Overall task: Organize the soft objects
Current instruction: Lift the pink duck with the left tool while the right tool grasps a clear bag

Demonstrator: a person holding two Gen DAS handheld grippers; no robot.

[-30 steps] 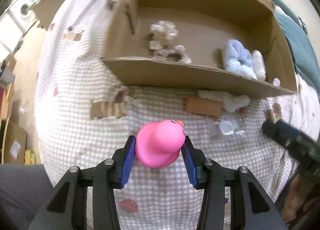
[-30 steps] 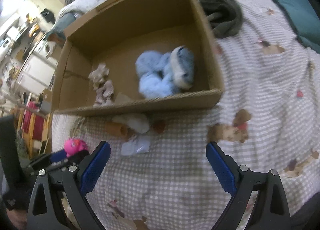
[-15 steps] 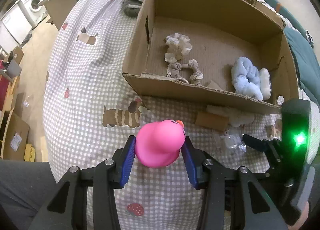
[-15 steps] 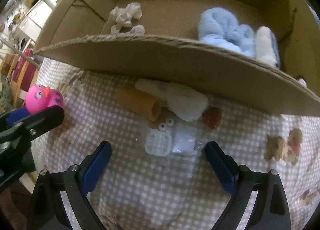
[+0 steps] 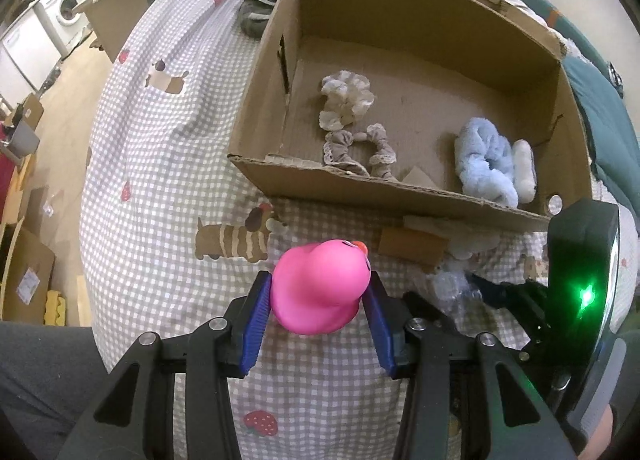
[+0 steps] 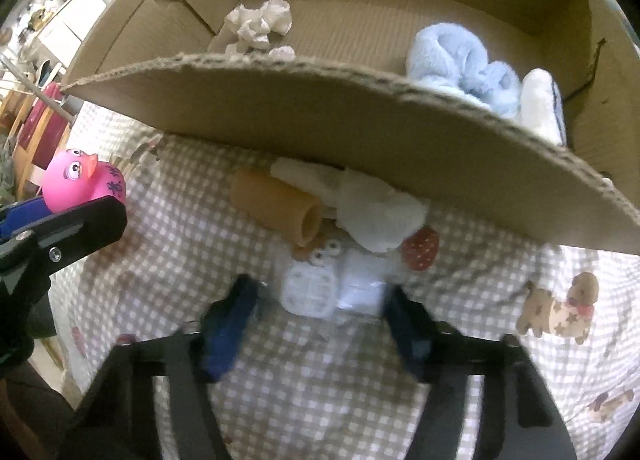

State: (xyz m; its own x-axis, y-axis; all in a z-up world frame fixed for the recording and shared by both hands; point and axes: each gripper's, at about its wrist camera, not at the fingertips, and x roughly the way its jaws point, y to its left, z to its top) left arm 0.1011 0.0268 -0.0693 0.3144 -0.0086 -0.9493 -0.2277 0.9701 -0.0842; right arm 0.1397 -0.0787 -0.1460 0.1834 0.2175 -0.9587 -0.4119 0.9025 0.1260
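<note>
Left gripper [image 5: 318, 302] is clamped on my pink rubber duck [image 5: 320, 286], held above the checked bedspread [image 5: 168, 188], near side of the cardboard box [image 5: 360, 184]. Right gripper [image 6: 320, 324] has jaws partly open around a clear packet [image 6: 332, 292] lying on the bedspread; fingers blurred, contact unclear. Tan roll [image 6: 280, 208] and white sock [image 6: 376, 216] sit just beyond it. Blue fluffy item [image 5: 484, 160] and scrunchies [image 5: 348, 100] lie inside the box.
</note>
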